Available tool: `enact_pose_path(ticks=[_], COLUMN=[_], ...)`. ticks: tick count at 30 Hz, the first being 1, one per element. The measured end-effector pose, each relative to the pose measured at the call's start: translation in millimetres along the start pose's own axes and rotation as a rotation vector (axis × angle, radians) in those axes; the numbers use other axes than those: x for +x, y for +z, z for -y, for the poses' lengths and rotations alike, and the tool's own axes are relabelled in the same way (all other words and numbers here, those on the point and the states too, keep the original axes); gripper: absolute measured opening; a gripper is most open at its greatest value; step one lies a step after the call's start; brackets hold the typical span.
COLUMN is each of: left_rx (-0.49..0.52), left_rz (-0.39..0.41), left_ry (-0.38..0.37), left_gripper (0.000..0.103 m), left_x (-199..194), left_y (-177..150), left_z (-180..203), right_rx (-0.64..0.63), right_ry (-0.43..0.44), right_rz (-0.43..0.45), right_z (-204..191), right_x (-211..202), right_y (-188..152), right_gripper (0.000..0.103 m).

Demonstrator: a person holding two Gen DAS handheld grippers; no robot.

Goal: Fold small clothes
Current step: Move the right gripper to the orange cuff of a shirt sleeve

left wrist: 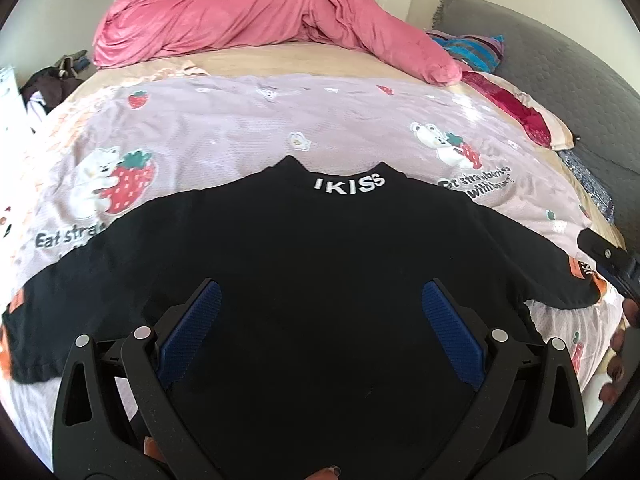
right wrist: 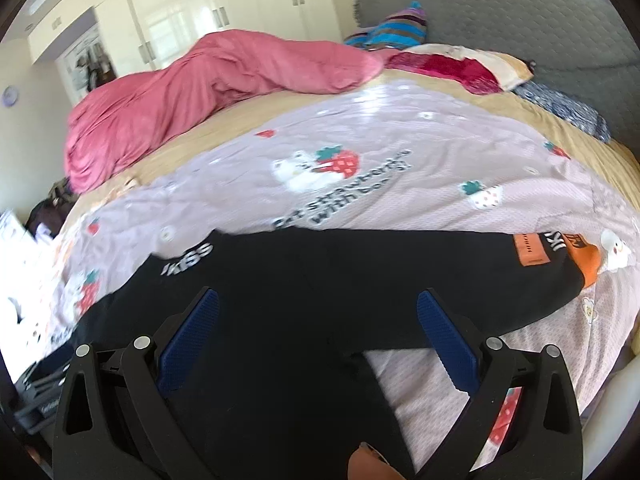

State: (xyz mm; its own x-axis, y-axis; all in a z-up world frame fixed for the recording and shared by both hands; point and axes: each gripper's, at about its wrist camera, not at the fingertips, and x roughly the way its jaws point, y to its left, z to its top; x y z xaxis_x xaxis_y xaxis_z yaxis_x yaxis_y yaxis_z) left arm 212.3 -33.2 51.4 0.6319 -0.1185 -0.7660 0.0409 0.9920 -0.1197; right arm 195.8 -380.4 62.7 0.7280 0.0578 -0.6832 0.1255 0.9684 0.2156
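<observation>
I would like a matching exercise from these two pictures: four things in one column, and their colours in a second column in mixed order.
Things:
1. shirt
2. duvet
3. headboard
4. sleeve patch

Colours:
A. grey
B. orange
C. black
D. pink

Pairs: 1-C, 2-D, 3-A, 4-B

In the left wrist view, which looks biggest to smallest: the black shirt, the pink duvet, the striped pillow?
1. Black shirt, though it lies nearest the camera.
2. Pink duvet.
3. Striped pillow, farthest off and partly hidden, so its true size is unsure.
</observation>
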Motion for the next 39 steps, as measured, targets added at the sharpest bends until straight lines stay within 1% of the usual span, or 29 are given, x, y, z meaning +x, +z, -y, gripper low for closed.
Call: enact_pose_path(ticks=[7, 11, 16, 20, 27, 30, 35, 39], left_rx=[0.027, 0.044, 0.072, 0.112, 0.137, 0.130, 0.105, 0.074], left_rz=[0.009, -0.003, -0.031, -0.033, -0.056, -0.063, -0.068, -0.067], left_ry=[-0.015, -0.043, -0.054, -0.073, -0.081, -0.082, -0.057, -0.052], left_gripper=[0.095, 0.095, 0.095, 0.095, 0.095, 0.095, 0.095, 0.095], left_x=[15.6, 24.1, 41.0, 46.0, 54.7, 56.6, 60.1, 59.5], left_y=[1.3, -1.4, -9.3, -15.0, -22.8, -22.9, -19.8, -14.8], left_z=[2.9, 10.1, 19.8, 30.1, 38.5, 36.3, 25.8, 15.8], right_rx=[0.101, 0.161, 0.218, 0.263, 0.416, 0.476, 0.580, 0.645], right_ry=[-0.100, -0.154, -0.200, -0.244, -0.326, -0.340, -0.336, -0.288], right_rz=[0.009, -0.016, -0.021, -0.019, -0.009, -0.015, -0.009, -0.008], right_z=[44.7, 72.4, 99.0, 120.5, 168.7, 186.1, 215.9, 235.8], right_x=[21.0, 33.9, 36.5, 36.6, 32.0, 32.1, 32.6, 40.3], right_y=[1.9, -1.4, -5.9, -8.1, -16.1, -19.0, -22.7, -22.8], right_gripper=[0.099, 0.099, 0.099, 0.099, 0.099, 0.099, 0.099, 0.099])
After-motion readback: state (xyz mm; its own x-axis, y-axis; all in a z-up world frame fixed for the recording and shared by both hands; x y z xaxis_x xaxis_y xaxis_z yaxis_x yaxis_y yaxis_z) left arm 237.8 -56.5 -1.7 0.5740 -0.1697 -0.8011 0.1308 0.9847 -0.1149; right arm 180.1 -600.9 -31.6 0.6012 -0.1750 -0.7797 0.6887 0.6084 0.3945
